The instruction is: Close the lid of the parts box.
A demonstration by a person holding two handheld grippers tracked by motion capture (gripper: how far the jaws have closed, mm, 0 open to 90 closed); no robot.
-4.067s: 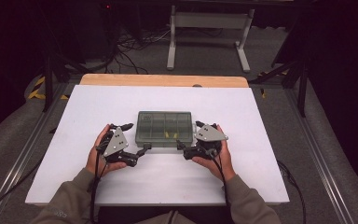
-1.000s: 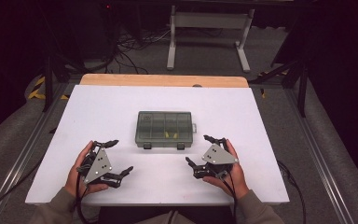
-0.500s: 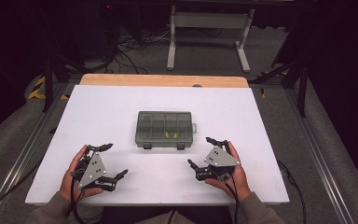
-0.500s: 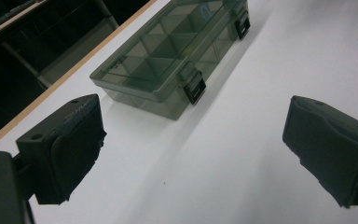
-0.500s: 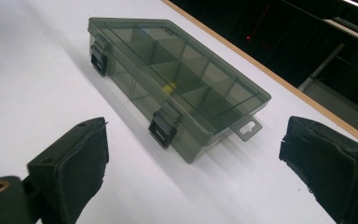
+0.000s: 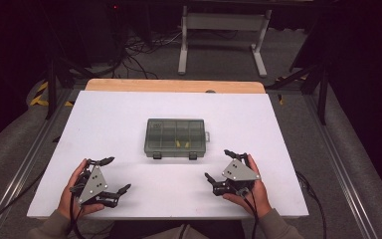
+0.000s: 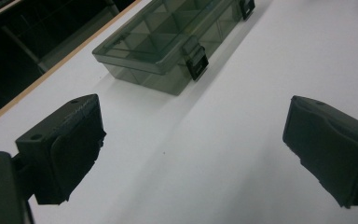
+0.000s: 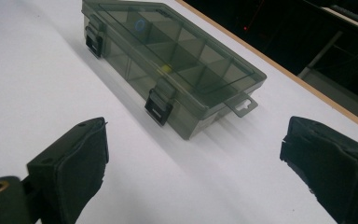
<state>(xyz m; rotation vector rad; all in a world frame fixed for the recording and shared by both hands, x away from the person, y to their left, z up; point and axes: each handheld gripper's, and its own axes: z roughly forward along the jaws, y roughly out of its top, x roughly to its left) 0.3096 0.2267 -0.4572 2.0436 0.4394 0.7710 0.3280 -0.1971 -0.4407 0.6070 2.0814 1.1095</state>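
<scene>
Black padded jaws stand wide apart on both tongs, with nothing between them but bare white table. The left gripper rests in the person's left hand at the near left of the table, its grey three-cornered plate on top and its jaws aimed inward to the right. The right gripper sits in the right hand at the near right, jaws aimed inward to the left, also empty.

Beyond both of them, farther from the person and roughly midway between the two, lies a box. It is well apart from either gripper, touching neither. In the left gripper view the box lies ahead and slightly left of the gap between the jaws; in the right gripper view the box lies ahead, also toward the left of the gap.

The box is a flat, smoky, see-through plastic case, lying level with its lid shut. Inner walls divide it into small compartments in rows. Two dark latches sit on the long side facing the person, and a small hanging tab sticks out of one short end. Something small and yellow shows through the lid in the near row; what it is cannot be told.

Past the box runs a wooden strip along the far side of the table.
</scene>
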